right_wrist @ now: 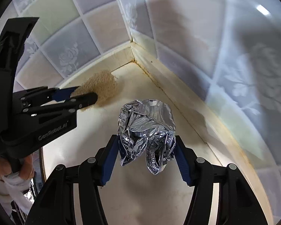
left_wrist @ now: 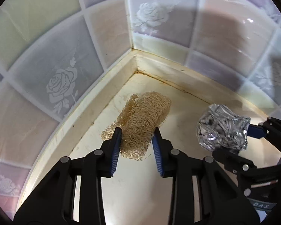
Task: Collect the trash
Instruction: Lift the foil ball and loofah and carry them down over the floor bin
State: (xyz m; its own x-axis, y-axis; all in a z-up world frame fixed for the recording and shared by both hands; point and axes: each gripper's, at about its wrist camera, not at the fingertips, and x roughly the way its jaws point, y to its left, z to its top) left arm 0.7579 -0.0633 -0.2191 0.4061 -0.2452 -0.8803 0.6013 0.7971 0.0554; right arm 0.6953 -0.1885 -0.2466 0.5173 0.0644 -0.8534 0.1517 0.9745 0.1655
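Trash is sitting in the corner of the cream table point(left_wrist: 125, 191), under the rose-patterned tiled walls point(left_wrist: 52, 69) that are meeting at twelve o'clock. Biggest piece first: the tan fibrous scrubber point(left_wrist: 142, 123) is lying on the table toward the corner, close to the wall at nine o'clock, and the left hand-held gripper point(left_wrist: 136, 136) is straddling its near end, blue pads pressing into the fibres on both sides, so it is gripping the scrubber. At three o'clock from it, the crumpled foil ball point(right_wrist: 146, 129) is sitting between the pads of the right hand-held gripper point(right_wrist: 147, 150), which is clamping it at both flanks; whether the ball is resting on the table or hanging clear, I cannot tell.

Risk now: the scrubber is being pinched only at one end, so a lift could be letting loose strands tear or slide out. Foil is crushing easily, and a loose flap at the bottom could be slipping free.
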